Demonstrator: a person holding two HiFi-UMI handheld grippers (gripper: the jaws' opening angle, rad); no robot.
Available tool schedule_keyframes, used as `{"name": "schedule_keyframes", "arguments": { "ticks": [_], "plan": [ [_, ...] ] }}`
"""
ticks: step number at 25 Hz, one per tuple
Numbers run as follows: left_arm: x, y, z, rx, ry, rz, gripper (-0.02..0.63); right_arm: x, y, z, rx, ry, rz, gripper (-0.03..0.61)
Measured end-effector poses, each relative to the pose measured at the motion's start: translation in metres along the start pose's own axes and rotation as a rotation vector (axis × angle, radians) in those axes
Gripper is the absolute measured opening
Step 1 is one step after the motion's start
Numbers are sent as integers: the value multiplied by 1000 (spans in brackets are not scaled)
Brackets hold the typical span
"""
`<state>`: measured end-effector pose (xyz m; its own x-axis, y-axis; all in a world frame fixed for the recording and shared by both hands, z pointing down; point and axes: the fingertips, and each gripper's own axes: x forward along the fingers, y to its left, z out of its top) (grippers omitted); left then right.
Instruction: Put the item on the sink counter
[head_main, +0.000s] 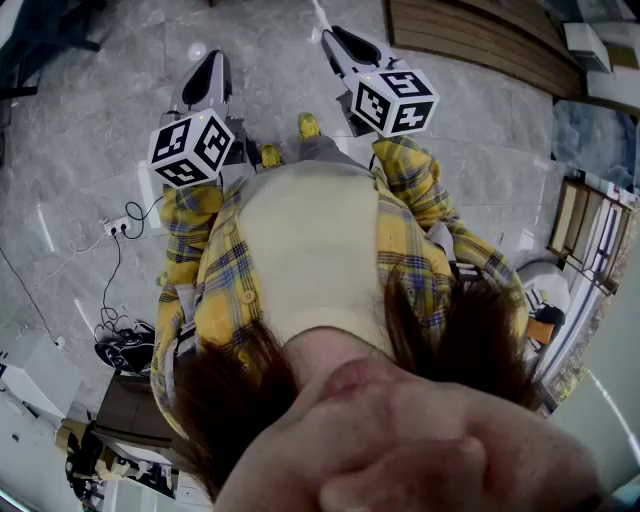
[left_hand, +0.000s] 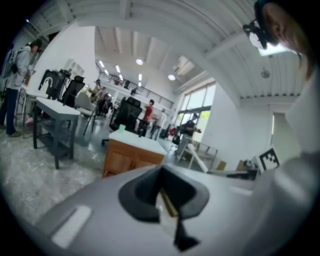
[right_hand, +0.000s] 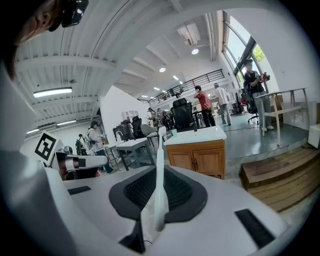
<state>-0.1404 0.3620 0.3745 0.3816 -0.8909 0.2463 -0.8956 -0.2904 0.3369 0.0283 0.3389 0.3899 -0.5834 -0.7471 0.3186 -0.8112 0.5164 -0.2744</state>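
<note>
- A person in a yellow plaid shirt (head_main: 230, 280) stands on a grey marble floor (head_main: 90, 130), holding a gripper in each hand out in front of the chest.
- The right gripper (head_main: 338, 40) is clamped on the item (right_hand: 160, 150) — a slim white stick standing upright between the pads, its top clear above the jaw tips.
- The left gripper (head_main: 207, 65) has its jaws drawn together with nothing identifiable in them. A thin tan sliver at the seam is too small to tell.
- The sink counter (right_hand: 196, 136), a white top on a wooden cabinet, stands well apart from both grippers across open floor. A green cup (right_hand: 173, 132) sits near its left end.
- Wooden steps (right_hand: 275, 175) border the open floor to the right of the counter — grey desks (left_hand: 55, 107) line the other side.
- A power strip and cables (head_main: 118, 227) lie on the floor to the person's left.
</note>
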Motion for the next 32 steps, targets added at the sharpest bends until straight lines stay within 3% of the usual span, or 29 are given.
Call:
{"name": "schedule_keyframes", "arguments": {
  "ticks": [19, 25, 32],
  "plan": [
    [55, -10, 3, 1, 16, 4, 6, 27, -47, 13, 18, 13, 33, 49],
    [91, -11, 10, -11, -2, 12, 6, 50, -72, 24, 8, 22, 69, 49],
    [128, -19, 6, 5, 39, 45, 5, 70, -96, 33, -1, 38, 126, 49]
  ]
}}
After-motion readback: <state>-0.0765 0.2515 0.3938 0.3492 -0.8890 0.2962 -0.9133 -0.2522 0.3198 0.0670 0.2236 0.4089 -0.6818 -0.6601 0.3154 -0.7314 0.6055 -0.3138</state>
